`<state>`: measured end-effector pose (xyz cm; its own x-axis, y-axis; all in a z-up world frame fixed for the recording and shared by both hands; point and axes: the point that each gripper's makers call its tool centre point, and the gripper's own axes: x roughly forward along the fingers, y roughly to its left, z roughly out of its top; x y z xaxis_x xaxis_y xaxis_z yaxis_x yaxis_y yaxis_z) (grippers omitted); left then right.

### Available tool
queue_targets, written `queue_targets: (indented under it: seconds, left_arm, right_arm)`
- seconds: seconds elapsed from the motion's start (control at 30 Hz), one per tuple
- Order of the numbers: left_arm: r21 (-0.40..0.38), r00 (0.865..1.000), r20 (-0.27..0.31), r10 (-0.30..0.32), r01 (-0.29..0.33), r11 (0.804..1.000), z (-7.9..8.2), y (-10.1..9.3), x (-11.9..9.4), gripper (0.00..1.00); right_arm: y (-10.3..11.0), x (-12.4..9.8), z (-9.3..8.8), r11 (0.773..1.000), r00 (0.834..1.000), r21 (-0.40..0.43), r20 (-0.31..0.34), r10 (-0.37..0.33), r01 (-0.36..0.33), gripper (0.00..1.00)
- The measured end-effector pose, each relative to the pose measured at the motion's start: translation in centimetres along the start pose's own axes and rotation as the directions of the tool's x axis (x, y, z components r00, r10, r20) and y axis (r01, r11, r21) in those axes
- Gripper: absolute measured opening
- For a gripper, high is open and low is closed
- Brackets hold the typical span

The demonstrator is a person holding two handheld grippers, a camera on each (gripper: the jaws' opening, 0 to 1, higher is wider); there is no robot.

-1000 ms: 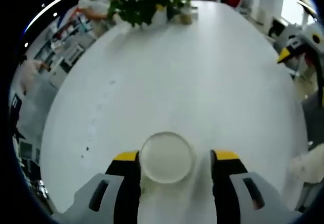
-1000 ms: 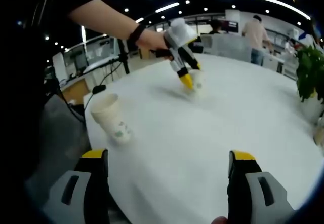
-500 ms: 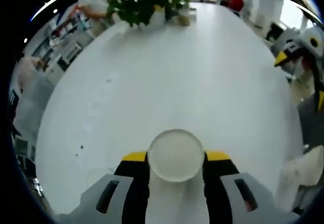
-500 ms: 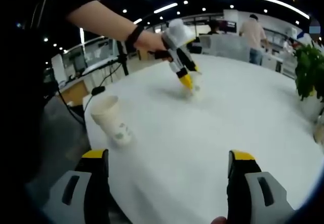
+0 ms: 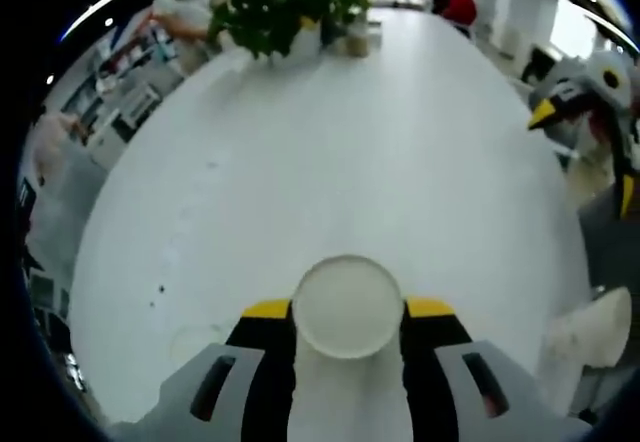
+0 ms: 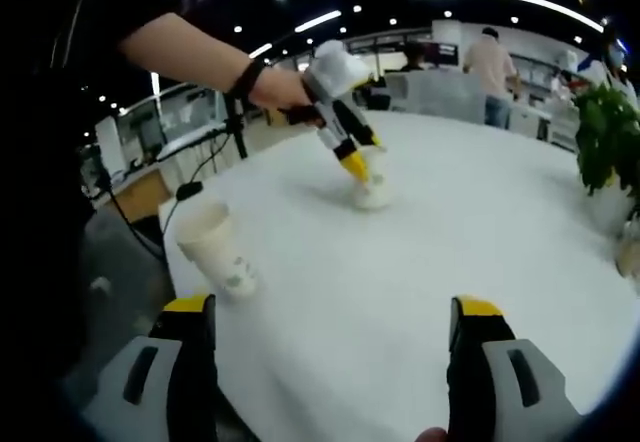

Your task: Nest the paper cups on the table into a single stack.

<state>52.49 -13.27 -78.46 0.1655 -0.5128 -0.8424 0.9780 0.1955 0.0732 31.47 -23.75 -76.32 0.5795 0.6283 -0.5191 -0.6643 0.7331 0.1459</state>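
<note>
My left gripper [image 5: 347, 312] has its yellow-tipped jaws closed in tight on a paper cup [image 5: 347, 305], pinching its sides just below the rim. My right gripper [image 6: 332, 312] hangs with its jaws spread wide and nothing between them. My bare left forearm [image 6: 185, 44] reaches forward and angles that gripper downward.

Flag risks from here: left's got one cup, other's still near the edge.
1. The left gripper clamps a thin paper cup; the wall could crush and then jam when nesting.
2. The second cup stands close to the table edge; a nudge from the open right gripper could tip it off.
</note>
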Motion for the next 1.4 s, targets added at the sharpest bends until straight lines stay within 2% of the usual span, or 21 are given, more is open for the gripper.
queue_targets:
  seconds: [0.23,0.6,0.87,1.03,1.2,1.4]
  left_arm:
    - [-0.014,1.000,0.027,0.015,-0.015,1.000,0.8,0.1,-2.3,0.39]
    - [-0.030,0.995,0.099,0.013,-0.011,1.000,2.5,-1.6,-7.1,0.39]
    - [-0.020,0.985,0.170,0.017,-0.014,1.000,5.0,-3.3,-11.1,0.39]
    - [-0.013,0.973,0.230,0.014,-0.012,1.000,6.3,-4.8,-13.8,0.39]
    - [-0.020,0.967,0.255,-0.002,0.007,1.000,6.3,-6.1,-15.5,0.39]
    - [-0.053,0.960,0.278,-0.024,0.041,0.998,5.3,-7.9,-17.3,0.39]
  right_arm:
    - [0.0,-0.5,1.5,1.000,1.000,-0.013,0.014,-0.018,0.019,0.94]
    - [1.1,-1.7,2.5,0.999,0.999,-0.021,0.031,-0.045,0.045,0.94]
    - [1.6,-2.7,3.6,0.997,0.996,-0.030,0.050,-0.074,0.075,0.94]
    - [2.4,-2.9,4.1,0.996,0.995,-0.043,0.060,-0.077,0.079,0.94]
    - [3.3,-3.0,4.2,0.996,0.995,-0.041,0.068,-0.079,0.082,0.94]
    - [4.4,-3.0,4.1,0.996,0.994,-0.035,0.078,-0.083,0.086,0.94]
